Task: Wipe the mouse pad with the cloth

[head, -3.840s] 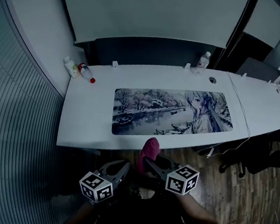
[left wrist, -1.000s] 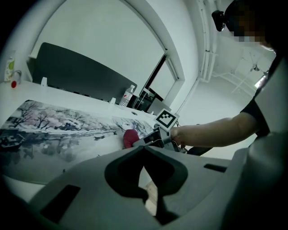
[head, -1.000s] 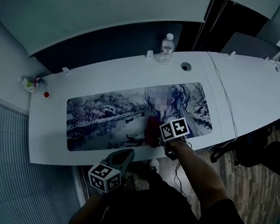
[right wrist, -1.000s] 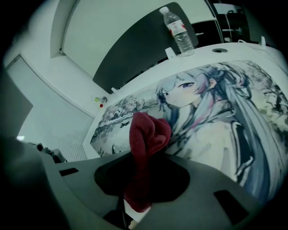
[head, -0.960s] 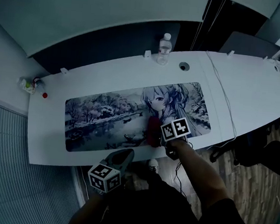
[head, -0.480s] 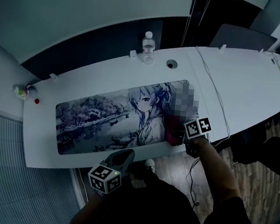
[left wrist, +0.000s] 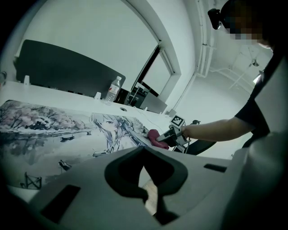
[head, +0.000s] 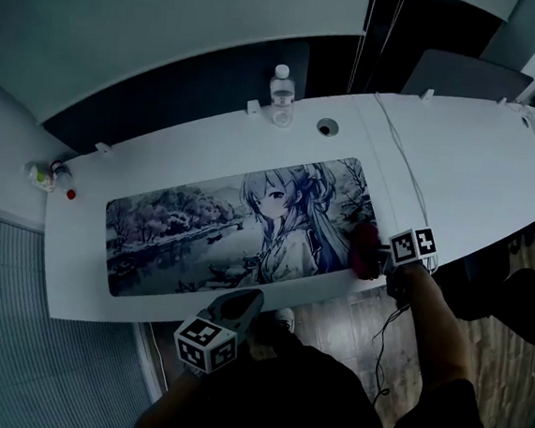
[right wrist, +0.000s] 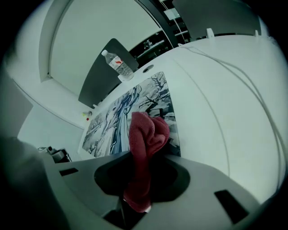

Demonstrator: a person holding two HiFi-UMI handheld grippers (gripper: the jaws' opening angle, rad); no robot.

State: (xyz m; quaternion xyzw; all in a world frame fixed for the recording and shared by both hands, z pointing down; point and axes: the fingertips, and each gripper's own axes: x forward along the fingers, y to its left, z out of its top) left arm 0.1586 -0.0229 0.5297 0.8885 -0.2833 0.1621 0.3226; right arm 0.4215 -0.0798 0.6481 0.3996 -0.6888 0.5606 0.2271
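Observation:
A long mouse pad (head: 200, 235) printed with a winter scene and an anime figure lies along the white desk (head: 479, 163). My right gripper (head: 373, 256) is shut on a red cloth (head: 366, 249), which presses on the pad's near right corner. In the right gripper view the cloth (right wrist: 144, 134) bunches out of the jaws over the pad's edge (right wrist: 112, 121). My left gripper (head: 240, 302) hangs below the desk's front edge with its jaws together and nothing in them. The left gripper view shows the pad (left wrist: 54, 126), the cloth (left wrist: 155, 136) and the right gripper (left wrist: 168, 137).
A water bottle (head: 280, 95) stands behind the pad beside a round cable hole (head: 328, 127). A thin cable (head: 404, 165) runs across the desk right of the pad. Small bottles (head: 45, 176) sit at the far left corner. A dark chair (head: 514, 289) stands at right.
My right gripper has dragged the red cloth rightward along the pad's near edge, from its middle to its right corner. The left gripper has stayed below the desk edge.

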